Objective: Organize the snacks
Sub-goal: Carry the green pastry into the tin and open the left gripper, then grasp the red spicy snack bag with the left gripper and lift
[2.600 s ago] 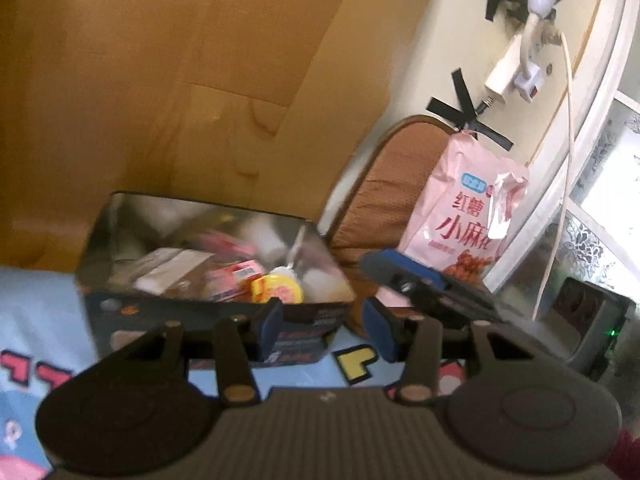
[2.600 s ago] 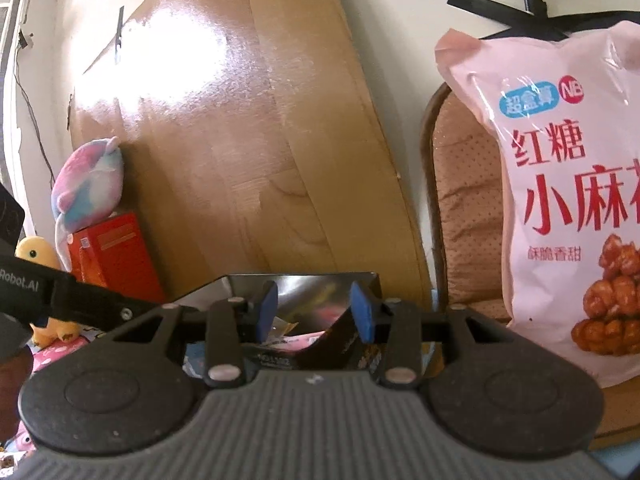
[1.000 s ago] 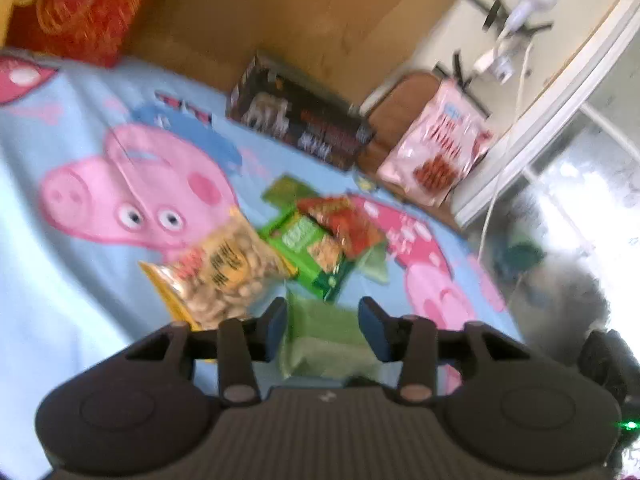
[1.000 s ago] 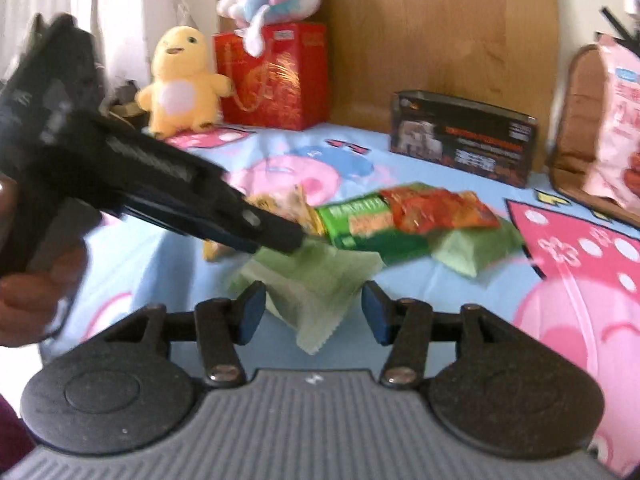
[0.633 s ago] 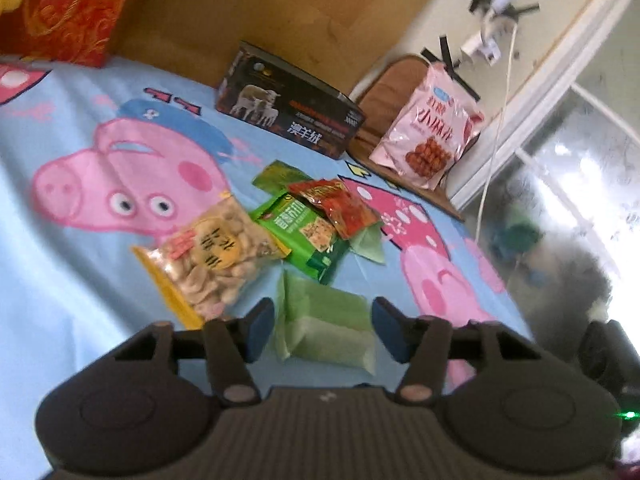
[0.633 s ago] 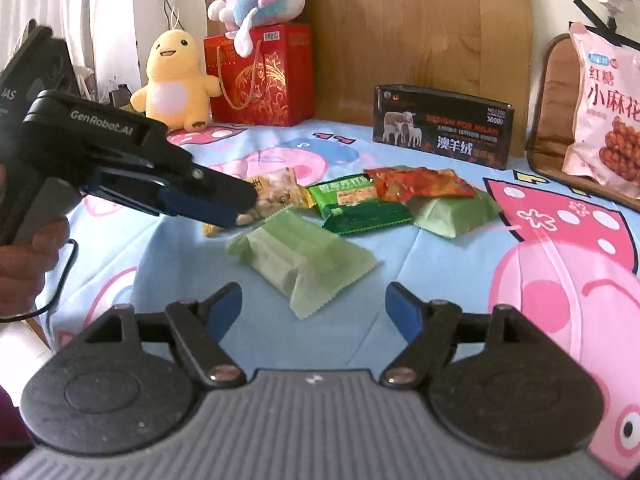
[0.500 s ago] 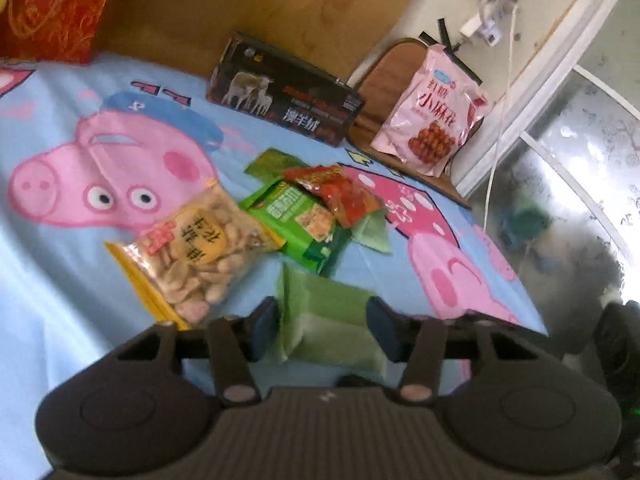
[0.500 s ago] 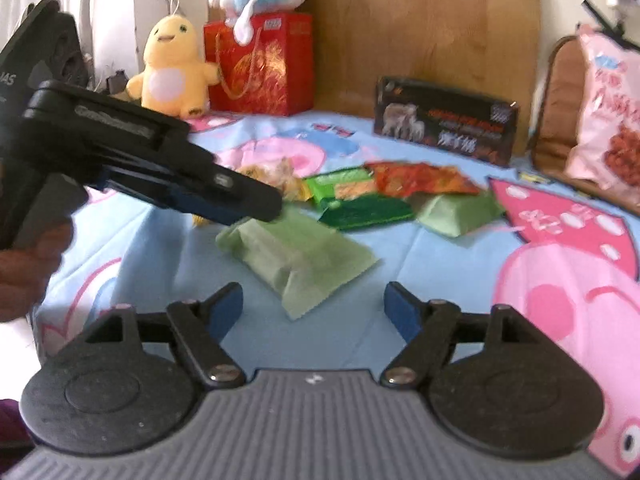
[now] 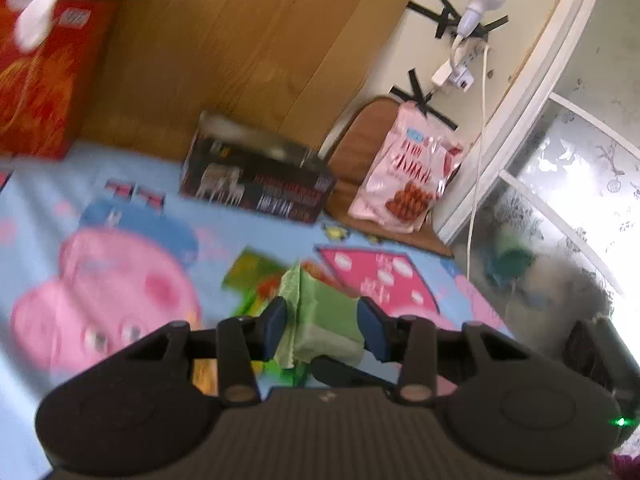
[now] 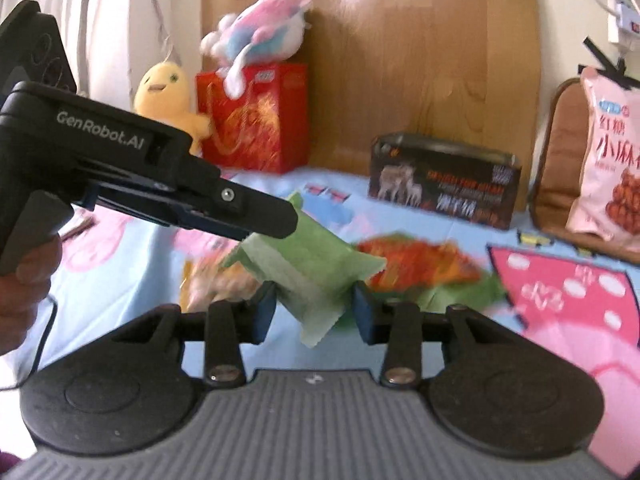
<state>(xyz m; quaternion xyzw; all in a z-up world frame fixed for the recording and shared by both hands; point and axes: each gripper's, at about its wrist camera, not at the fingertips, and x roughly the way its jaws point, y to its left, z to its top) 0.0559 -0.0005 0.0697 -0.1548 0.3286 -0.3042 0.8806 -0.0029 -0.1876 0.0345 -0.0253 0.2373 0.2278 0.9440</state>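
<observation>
A light green snack packet [image 9: 324, 320] is held between the fingers of my left gripper [image 9: 322, 330], lifted off the blue cartoon bedsheet [image 9: 120, 248]. In the right wrist view the same packet [image 10: 304, 268] hangs from the left gripper, and my right gripper [image 10: 314, 314] has its fingers on both sides of the packet's lower end. More snack packets lie on the sheet: a red one [image 10: 416, 260], a green one [image 9: 256, 276] and a yellow one [image 10: 216, 280]. A dark open box [image 9: 256, 184] stands at the back.
A pink snack bag [image 9: 408, 184] leans on a brown chair back right of the box. A red gift bag [image 10: 256, 116], a yellow plush duck [image 10: 164, 92] and a pastel plush toy [image 10: 260, 36] stand at the back left against a wooden board. A cable hangs at right.
The left gripper has closed on the light green packet and lifted it off the sheet. The right gripper has narrowed around the packet's lower end.
</observation>
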